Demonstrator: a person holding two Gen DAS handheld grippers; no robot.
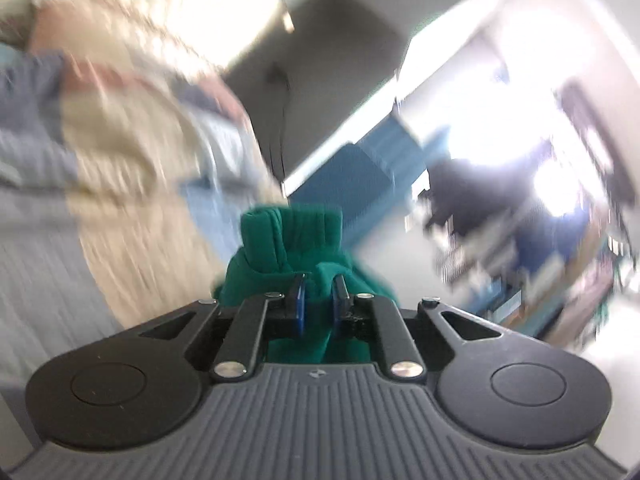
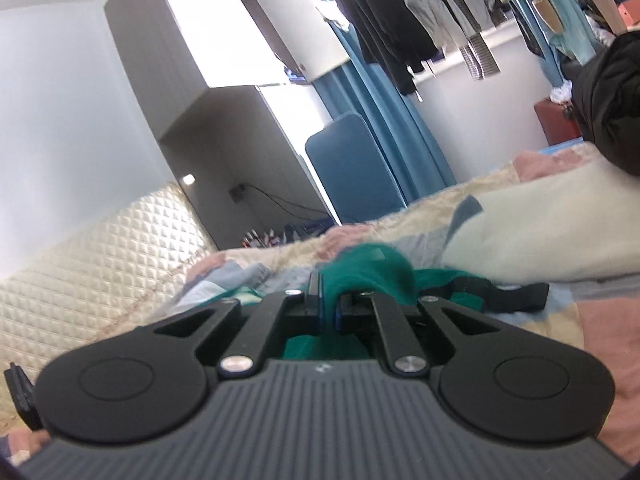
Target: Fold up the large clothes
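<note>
A dark green garment bunches up in front of my left gripper, whose blue pads are shut on a fold of it; a ribbed cuff or hem stands above the jaws. In the right wrist view my right gripper is shut on another fold of the same green garment, which bulges over the jaws. More green cloth trails to the right with a black strap lying on it. Both grippers point nearly level, lifted above a patchwork bedspread.
A cream quilted headboard stands at left. A white wardrobe, blue curtains, a blue panel and hanging clothes fill the back. A cream garment and a dark bundle lie on the bed at right. The left wrist view is motion-blurred.
</note>
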